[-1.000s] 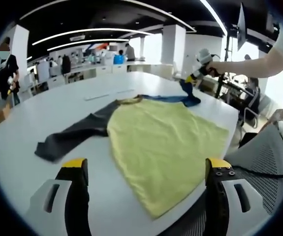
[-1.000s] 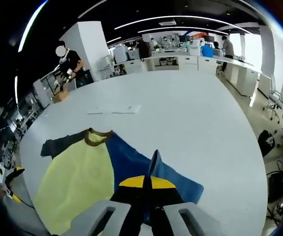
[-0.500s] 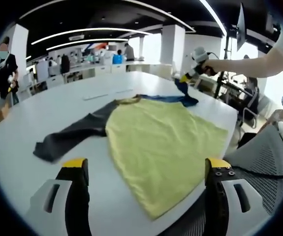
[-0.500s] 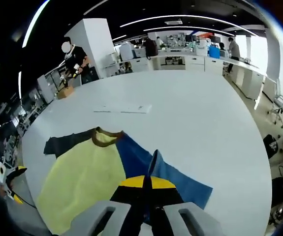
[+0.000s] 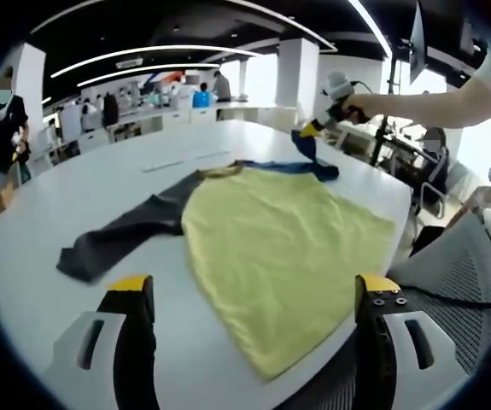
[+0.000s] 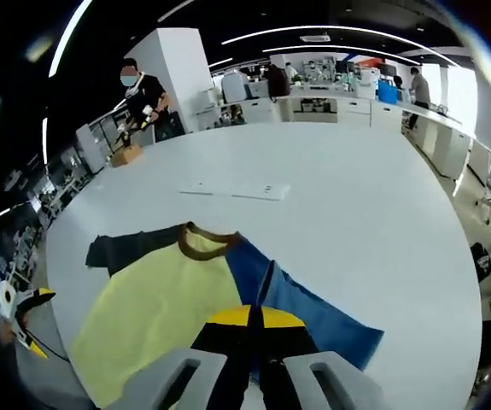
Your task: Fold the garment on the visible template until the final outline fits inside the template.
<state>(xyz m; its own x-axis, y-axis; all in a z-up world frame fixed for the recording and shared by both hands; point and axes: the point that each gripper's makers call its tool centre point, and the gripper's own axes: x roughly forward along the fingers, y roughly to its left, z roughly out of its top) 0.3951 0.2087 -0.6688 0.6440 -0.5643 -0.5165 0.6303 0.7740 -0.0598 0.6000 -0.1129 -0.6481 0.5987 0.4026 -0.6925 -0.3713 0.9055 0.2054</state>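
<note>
A garment lies flat on the white table (image 5: 66, 192): yellow body (image 5: 271, 243), dark grey sleeve (image 5: 121, 239) stretched left, blue sleeve (image 5: 313, 166) at the far right. My left gripper (image 5: 254, 286) hovers open over the near hem, its jaws wide apart and holding nothing. At the far side my right gripper (image 5: 307, 131), on a person's outstretched arm, lifts the blue sleeve's end. In the right gripper view that gripper (image 6: 258, 314) is shut on the blue sleeve (image 6: 318, 314), beside the yellow body (image 6: 155, 307) and brown collar (image 6: 204, 249). The left gripper (image 6: 27, 316) shows at the left edge.
Flat white paper strips (image 6: 241, 190) lie on the table (image 6: 356, 205) beyond the collar. A grey mesh chair (image 5: 454, 265) stands at the table's near right edge. A person (image 6: 147, 98) stands off the far side, with desks and pillars behind.
My right gripper has carried the raised blue sleeve end leftward, in over the garment's far edge. The left gripper and the rest of the garment have stayed put.
</note>
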